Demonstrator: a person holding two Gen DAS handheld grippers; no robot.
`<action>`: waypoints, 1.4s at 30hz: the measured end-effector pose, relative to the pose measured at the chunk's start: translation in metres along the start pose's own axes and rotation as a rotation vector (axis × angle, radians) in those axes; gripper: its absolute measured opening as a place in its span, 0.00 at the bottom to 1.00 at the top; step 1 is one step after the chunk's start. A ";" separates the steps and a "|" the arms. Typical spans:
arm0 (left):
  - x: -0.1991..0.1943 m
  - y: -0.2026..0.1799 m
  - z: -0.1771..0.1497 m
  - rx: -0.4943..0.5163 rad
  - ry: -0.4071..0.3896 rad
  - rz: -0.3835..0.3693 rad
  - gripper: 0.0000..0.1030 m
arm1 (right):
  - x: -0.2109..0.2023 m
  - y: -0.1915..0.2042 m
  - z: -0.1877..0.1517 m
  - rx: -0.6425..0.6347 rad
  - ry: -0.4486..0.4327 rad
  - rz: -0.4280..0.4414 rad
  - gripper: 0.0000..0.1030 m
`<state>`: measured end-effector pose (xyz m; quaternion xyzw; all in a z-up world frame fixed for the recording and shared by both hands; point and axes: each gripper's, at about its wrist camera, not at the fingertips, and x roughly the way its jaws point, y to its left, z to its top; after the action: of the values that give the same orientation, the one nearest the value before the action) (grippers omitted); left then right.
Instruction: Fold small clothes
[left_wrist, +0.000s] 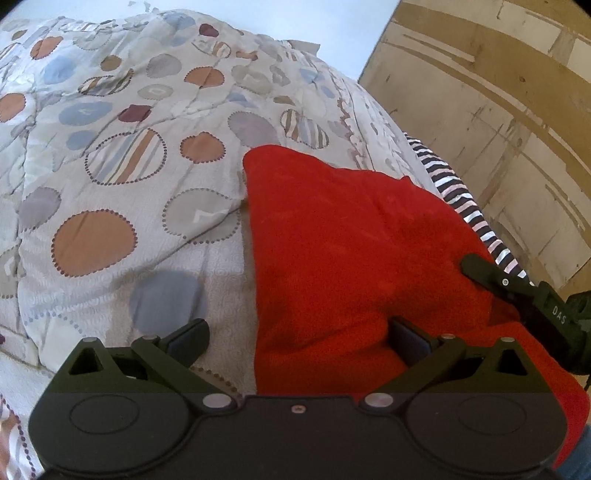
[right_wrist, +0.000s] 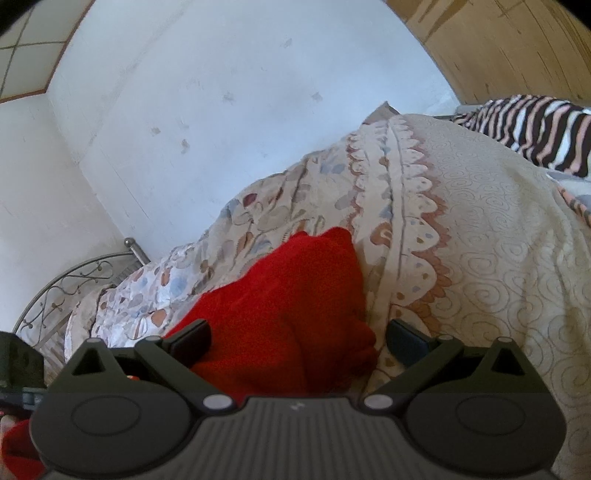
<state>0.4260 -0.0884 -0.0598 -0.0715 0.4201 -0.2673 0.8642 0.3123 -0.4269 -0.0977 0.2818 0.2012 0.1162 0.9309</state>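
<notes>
We had the red garment (left_wrist: 354, 258) lying on the patterned bedspread (left_wrist: 122, 177), near the bed's edge on the side of the wooden panelling (left_wrist: 498, 110). A striped cloth (left_wrist: 465, 206) lay just beyond the red garment, toward that panelling.

Left gripper (left_wrist: 295, 341): fingers spread wide, holding nothing. One pad sat over the bedspread just beside the garment's edge, the other over the red fabric itself. So it straddled the garment's left edge.

Right gripper (right_wrist: 297, 341): also spread wide, nothing pinched. The garment's near end (right_wrist: 288, 302) lay between its fingers, bunched and thick there. Contact with the cloth we couldn't tell.

Our read: the grasp for a fold was being set up, not made yet. The garment looked lumpy, not flat, so folding seemed early.

How we'd have done the step well:
- Lower each gripper until one finger slides under the garment's edge, not the bedspread. The bedspread is soft and could get pinched along with it.
- Take a single layer at the corner, not the whole bunch.
- Close both firmly before lifting, and lift together so the cloth hangs even.
- Keep clear of the striped cloth beside the garment.
</notes>
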 end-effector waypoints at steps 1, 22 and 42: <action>0.000 -0.001 0.001 0.005 0.002 -0.001 0.99 | 0.001 0.003 0.002 -0.005 0.020 -0.002 0.92; -0.071 -0.030 0.041 0.144 -0.079 0.037 0.30 | -0.003 0.091 0.033 -0.062 -0.008 0.071 0.38; -0.073 0.063 0.029 0.058 -0.152 0.394 0.47 | 0.139 0.143 -0.003 -0.003 0.144 0.008 0.45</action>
<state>0.4368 0.0001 -0.0132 0.0170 0.3516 -0.0989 0.9308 0.4203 -0.2629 -0.0608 0.2720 0.2664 0.1400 0.9140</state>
